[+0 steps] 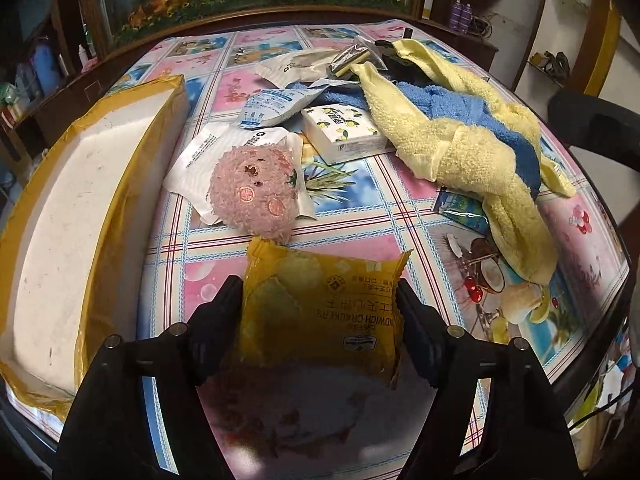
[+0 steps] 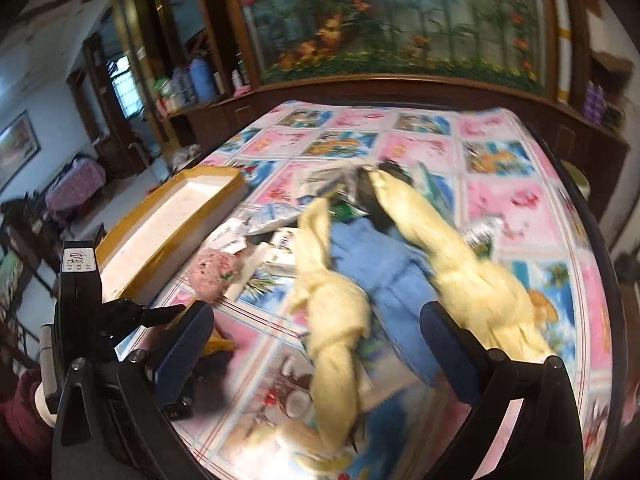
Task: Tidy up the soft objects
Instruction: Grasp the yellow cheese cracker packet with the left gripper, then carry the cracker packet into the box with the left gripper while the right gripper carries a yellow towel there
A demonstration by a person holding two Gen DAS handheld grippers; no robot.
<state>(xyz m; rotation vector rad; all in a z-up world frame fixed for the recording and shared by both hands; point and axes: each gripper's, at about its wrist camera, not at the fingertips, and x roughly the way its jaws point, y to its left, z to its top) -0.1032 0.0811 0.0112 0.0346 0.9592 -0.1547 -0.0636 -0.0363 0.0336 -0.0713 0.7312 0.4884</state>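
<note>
My left gripper [image 1: 320, 300] is shut on a yellow cracker packet [image 1: 320, 304] and holds it above the table. Beyond it lies a pink plush ball [image 1: 254, 192] on a white pouch [image 1: 200, 152]. A yellow towel [image 1: 472, 136] twisted with a blue towel [image 1: 448, 104] lies to the right. My right gripper [image 2: 316, 332] is open and empty, above the yellow towel [image 2: 332, 300] and blue towel [image 2: 380, 268]. The plush ball [image 2: 210, 272] shows at its left. The right view is blurred.
A long white foam box with yellow tape [image 1: 72, 216] stands along the table's left side; it also shows in the right wrist view [image 2: 168, 224]. A tissue pack [image 1: 344, 132], a blue-white pouch [image 1: 268, 108] and other packets lie mid-table. A cabinet stands behind.
</note>
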